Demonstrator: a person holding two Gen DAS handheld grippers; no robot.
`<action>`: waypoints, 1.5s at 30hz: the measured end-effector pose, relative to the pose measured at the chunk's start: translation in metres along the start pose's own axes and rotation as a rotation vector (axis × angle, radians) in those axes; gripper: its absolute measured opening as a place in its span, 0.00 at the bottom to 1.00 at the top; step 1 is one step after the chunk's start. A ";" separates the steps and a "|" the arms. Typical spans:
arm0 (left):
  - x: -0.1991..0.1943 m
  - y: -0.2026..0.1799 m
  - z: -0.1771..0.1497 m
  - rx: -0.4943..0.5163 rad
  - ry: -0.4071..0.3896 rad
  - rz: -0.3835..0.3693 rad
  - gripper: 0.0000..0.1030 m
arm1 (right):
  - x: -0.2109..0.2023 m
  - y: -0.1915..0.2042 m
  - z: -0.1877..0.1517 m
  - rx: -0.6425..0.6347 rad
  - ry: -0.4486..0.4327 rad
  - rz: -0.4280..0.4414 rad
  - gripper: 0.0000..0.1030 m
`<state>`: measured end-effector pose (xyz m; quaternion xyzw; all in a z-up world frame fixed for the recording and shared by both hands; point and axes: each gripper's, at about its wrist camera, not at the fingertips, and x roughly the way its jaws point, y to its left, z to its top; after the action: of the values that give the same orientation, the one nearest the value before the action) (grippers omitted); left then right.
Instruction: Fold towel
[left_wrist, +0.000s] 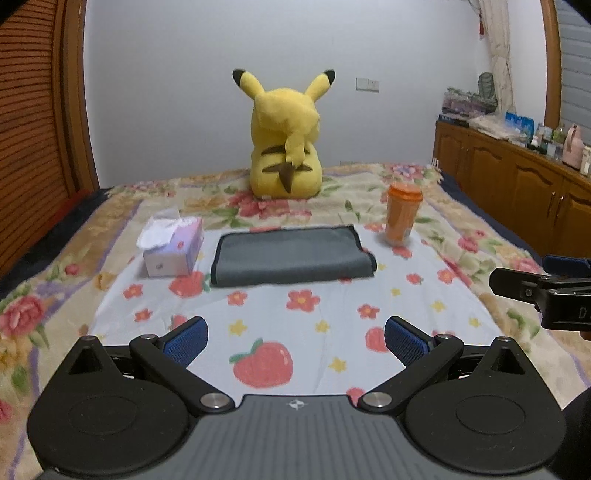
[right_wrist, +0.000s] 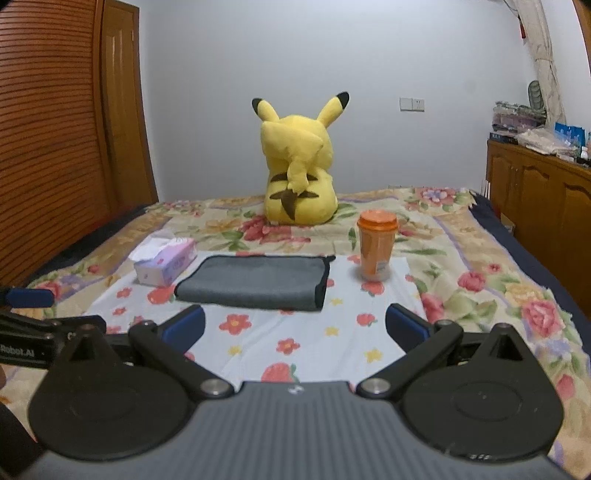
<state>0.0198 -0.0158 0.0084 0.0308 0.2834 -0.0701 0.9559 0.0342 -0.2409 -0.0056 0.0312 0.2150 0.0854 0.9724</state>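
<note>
A dark grey towel (left_wrist: 291, 254) with black edging lies folded flat on a light floral cloth (left_wrist: 332, 306) on the bed; it also shows in the right wrist view (right_wrist: 255, 282). My left gripper (left_wrist: 295, 339) is open and empty, held back from the towel's near edge. My right gripper (right_wrist: 295, 325) is open and empty, also short of the towel. The right gripper's side shows at the right edge of the left wrist view (left_wrist: 543, 291). The left gripper's side shows at the left edge of the right wrist view (right_wrist: 37, 321).
A tissue box (left_wrist: 171, 247) stands left of the towel and an orange lidded cup (left_wrist: 402, 214) right of it. A yellow plush toy (left_wrist: 286, 136) sits behind. A wooden cabinet (left_wrist: 517, 173) runs along the right, a wooden wardrobe (right_wrist: 55, 147) on the left.
</note>
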 end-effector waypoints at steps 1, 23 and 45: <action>0.003 0.000 -0.003 0.005 0.006 0.005 1.00 | 0.002 0.001 -0.003 -0.002 0.007 0.000 1.00; 0.019 0.001 -0.025 -0.006 -0.007 0.020 1.00 | 0.029 0.005 -0.033 -0.013 0.069 -0.028 1.00; -0.007 0.003 -0.023 -0.001 -0.161 0.027 1.00 | 0.009 0.003 -0.030 -0.021 -0.057 -0.040 1.00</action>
<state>0.0026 -0.0097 -0.0072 0.0285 0.2052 -0.0595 0.9765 0.0289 -0.2356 -0.0356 0.0193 0.1869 0.0670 0.9799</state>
